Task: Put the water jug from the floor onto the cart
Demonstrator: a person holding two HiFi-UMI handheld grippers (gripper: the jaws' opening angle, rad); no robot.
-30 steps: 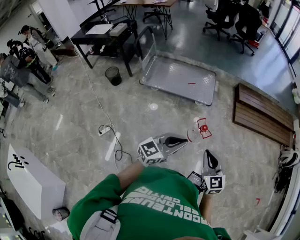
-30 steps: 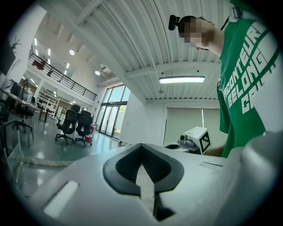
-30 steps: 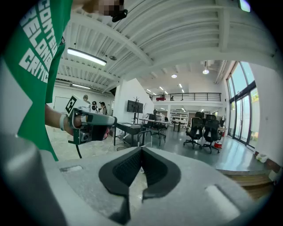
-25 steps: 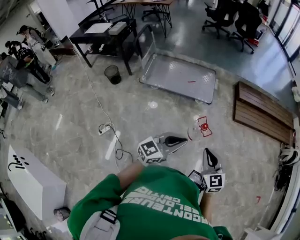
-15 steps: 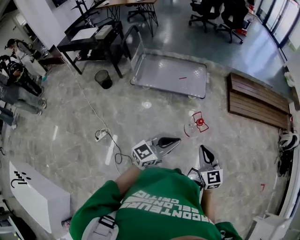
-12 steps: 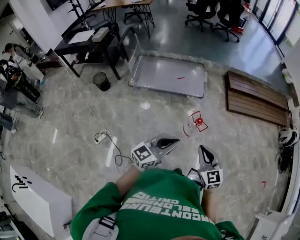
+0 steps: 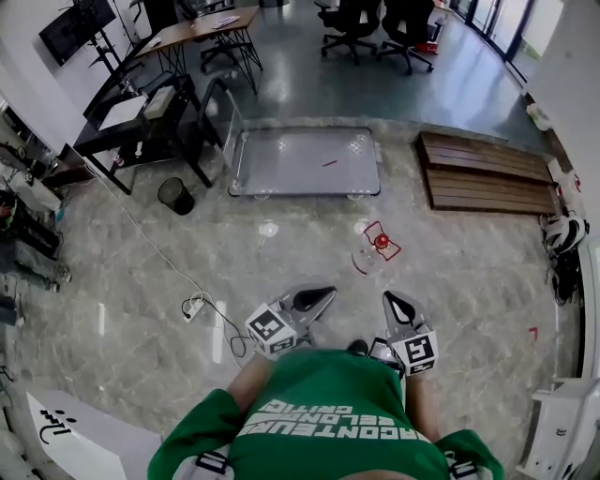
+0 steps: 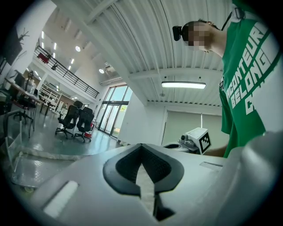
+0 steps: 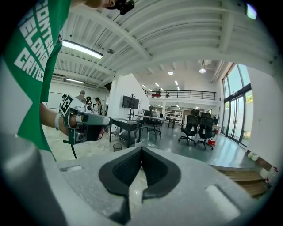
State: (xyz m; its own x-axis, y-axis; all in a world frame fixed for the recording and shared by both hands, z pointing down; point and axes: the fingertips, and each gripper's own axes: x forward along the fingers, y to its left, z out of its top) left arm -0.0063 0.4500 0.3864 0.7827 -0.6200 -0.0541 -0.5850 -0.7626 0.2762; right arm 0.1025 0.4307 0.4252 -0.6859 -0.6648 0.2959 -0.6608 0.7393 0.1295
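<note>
The clear water jug point(image 7: 366, 253), with a red cap and red handle, lies on the stone floor. The flat grey cart point(image 7: 305, 161) stands beyond it, its upright handle at the left end. Both grippers are held in front of the person's green shirt, short of the jug and touching nothing. The left gripper point(image 7: 316, 298) point(image 8: 141, 152) points towards the jug with its jaws shut and empty. To its right, the right gripper point(image 7: 393, 303) point(image 9: 140, 154) is shut and empty too, its tip slightly nearer the jug. Neither gripper view shows the jug.
A slatted wooden pallet point(image 7: 487, 173) lies right of the cart. A black table point(image 7: 141, 117), a bin point(image 7: 172, 195) and a power strip with its cable point(image 7: 192, 305) are on the left. Office chairs point(image 7: 375, 19) stand at the back. A bag point(image 7: 562, 234) sits at the right wall.
The person has stepped forward and the head view has swung, so more of the far room shows. Both grippers moved along with the person, still shut. The jug and cart have not moved.
</note>
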